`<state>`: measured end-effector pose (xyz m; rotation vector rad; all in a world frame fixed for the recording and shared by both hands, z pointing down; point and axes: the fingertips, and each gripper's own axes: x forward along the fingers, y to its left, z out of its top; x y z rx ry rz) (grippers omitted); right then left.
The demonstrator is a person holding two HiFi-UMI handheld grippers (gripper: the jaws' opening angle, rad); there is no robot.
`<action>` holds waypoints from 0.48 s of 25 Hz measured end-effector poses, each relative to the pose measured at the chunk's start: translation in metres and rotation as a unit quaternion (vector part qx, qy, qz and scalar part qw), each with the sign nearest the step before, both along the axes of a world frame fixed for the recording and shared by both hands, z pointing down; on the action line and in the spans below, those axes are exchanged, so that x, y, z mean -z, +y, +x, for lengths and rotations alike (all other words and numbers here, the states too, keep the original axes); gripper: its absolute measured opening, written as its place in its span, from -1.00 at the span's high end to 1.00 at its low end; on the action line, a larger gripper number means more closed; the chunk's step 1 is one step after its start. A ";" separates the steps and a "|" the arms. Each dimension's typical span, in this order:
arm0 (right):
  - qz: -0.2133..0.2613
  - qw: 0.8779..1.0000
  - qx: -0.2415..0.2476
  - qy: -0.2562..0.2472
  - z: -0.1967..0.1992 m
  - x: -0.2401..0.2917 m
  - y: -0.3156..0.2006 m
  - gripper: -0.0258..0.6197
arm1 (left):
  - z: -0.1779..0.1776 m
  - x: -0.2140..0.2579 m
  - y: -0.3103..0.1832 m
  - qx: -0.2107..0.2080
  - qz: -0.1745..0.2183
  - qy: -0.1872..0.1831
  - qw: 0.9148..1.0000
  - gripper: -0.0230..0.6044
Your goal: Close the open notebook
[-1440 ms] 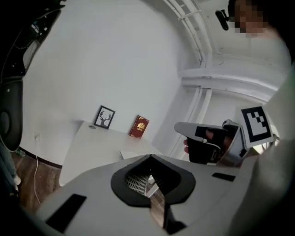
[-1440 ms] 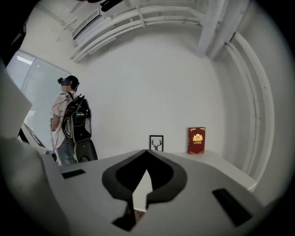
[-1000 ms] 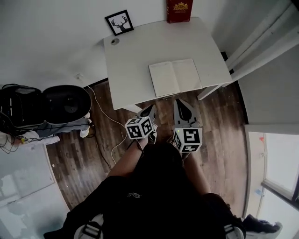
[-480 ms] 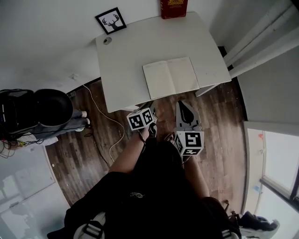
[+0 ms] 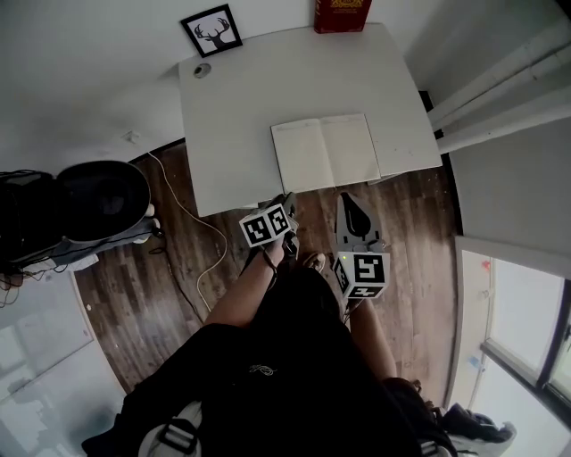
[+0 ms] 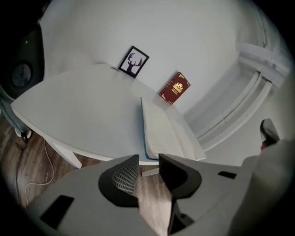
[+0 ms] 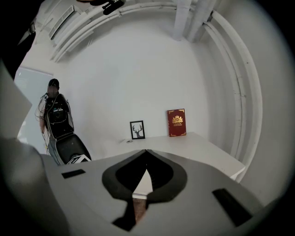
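Note:
An open notebook (image 5: 326, 152) lies flat on the white table (image 5: 241, 116), near its front edge; the left gripper view shows its pages (image 6: 163, 133) and a blue cover edge. My left gripper (image 5: 287, 202) hovers just short of the table edge, left of the notebook's near corner. Its jaws have just been opening and now stand apart (image 6: 148, 160) with nothing between them. My right gripper (image 5: 350, 198) sits below the notebook's near edge, off the table, its jaws (image 7: 146, 151) shut and empty.
A red book (image 5: 342, 14) and a framed deer picture (image 5: 211, 30) stand against the wall at the table's back, with a small round object (image 5: 202, 70) close by. A black scooter-like machine (image 5: 89, 201) and a white cable (image 5: 192, 241) are on the wooden floor at left.
My left gripper has crept closer to the table's front edge. The right gripper keeps about its place below the notebook. The head view has shifted a little.

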<state>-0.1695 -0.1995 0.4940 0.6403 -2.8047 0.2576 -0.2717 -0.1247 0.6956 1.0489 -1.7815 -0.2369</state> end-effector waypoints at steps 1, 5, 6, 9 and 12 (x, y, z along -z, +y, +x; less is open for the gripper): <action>0.000 1.000 0.001 0.002 -0.001 -0.001 -0.001 0.85 | -0.001 -0.001 -0.002 0.001 0.001 0.003 1.000 0.56; -0.005 1.000 -0.002 0.002 -0.005 -0.006 0.000 0.85 | -0.004 -0.008 -0.003 0.001 -0.008 0.007 1.000 0.57; -0.006 1.000 -0.003 0.002 -0.006 -0.006 0.001 0.85 | -0.005 -0.008 -0.001 0.001 -0.012 0.003 1.000 0.68; -0.009 1.000 -0.009 0.001 -0.005 -0.008 -0.001 0.85 | -0.006 -0.006 0.001 -0.008 -0.015 -0.016 1.000 0.82; -0.012 1.000 -0.016 -0.004 -0.003 -0.008 -0.005 0.85 | -0.005 0.001 0.000 -0.023 -0.012 -0.037 0.999 0.87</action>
